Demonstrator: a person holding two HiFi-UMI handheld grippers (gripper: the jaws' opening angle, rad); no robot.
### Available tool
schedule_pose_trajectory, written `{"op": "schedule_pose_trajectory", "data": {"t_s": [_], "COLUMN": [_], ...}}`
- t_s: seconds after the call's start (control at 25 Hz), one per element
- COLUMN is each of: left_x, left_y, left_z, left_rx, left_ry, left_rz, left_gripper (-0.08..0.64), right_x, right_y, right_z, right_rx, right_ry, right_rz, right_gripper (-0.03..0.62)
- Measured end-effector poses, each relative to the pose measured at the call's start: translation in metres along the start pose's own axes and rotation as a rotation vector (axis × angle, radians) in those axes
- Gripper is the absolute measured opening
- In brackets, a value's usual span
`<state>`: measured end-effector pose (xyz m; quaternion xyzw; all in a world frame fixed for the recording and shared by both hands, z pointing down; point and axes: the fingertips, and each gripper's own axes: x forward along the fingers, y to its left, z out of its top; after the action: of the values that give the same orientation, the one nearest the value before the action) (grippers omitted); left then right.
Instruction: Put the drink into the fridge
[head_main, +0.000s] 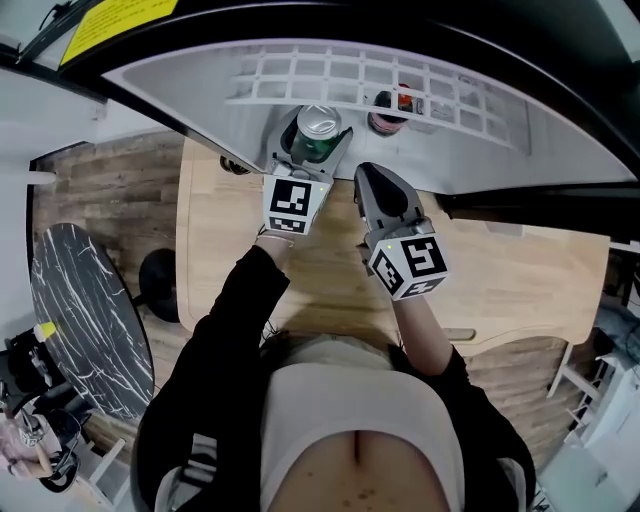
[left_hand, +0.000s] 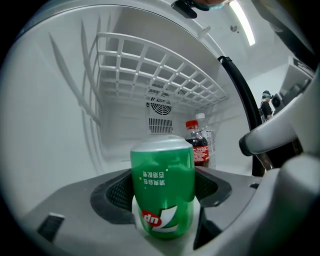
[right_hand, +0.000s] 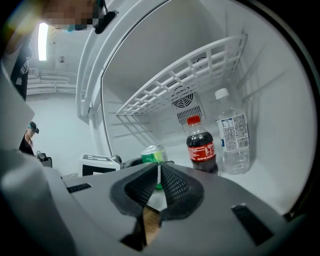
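Observation:
A green soda can (left_hand: 162, 187) sits between the black pads (left_hand: 116, 194) of my left gripper (left_hand: 162, 202), which is shut on it. From above, the can's silver top (head_main: 319, 124) shows at the mouth of the open fridge, with the left gripper (head_main: 311, 150) around it. The right gripper view shows the same can (right_hand: 152, 154) just inside the fridge, upright. I cannot tell whether it touches the fridge floor. My right gripper (right_hand: 159, 169) is shut with nothing in it and hangs beside the can at the fridge opening (head_main: 372, 182).
A cola bottle (right_hand: 201, 147) and a clear water bottle (right_hand: 232, 135) stand at the back right of the fridge, under a white wire shelf (right_hand: 175, 85). A fan grille (left_hand: 160, 117) is on the back wall. A wooden table (head_main: 520, 280) lies below my arms.

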<state>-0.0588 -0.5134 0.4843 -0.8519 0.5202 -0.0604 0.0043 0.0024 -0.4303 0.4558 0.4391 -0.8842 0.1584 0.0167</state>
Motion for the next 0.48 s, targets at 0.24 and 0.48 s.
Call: {"op": "schedule_pose_trajectory", "data": {"t_s": [0.24,0.48], "left_x": [0.0039,0.0099], "left_y": [0.0017,0.0051], "left_z": [0.0001,-0.0049], "left_rx": [-0.001,-0.027], "left_ry": [0.01,0.054], "left_rz": [-0.001,0.005], "left_gripper": [0.342,0.342], "right_x": [0.0001,-0.0023], "right_y": [0.0033,0.0079], "right_z": [0.0005,-0.0006], "right_rx": [-0.009,-0.013], "right_ry": [0.008,0.011], "right_rz": [0.003,0.012], "right_gripper": [0.037,0.037]}}
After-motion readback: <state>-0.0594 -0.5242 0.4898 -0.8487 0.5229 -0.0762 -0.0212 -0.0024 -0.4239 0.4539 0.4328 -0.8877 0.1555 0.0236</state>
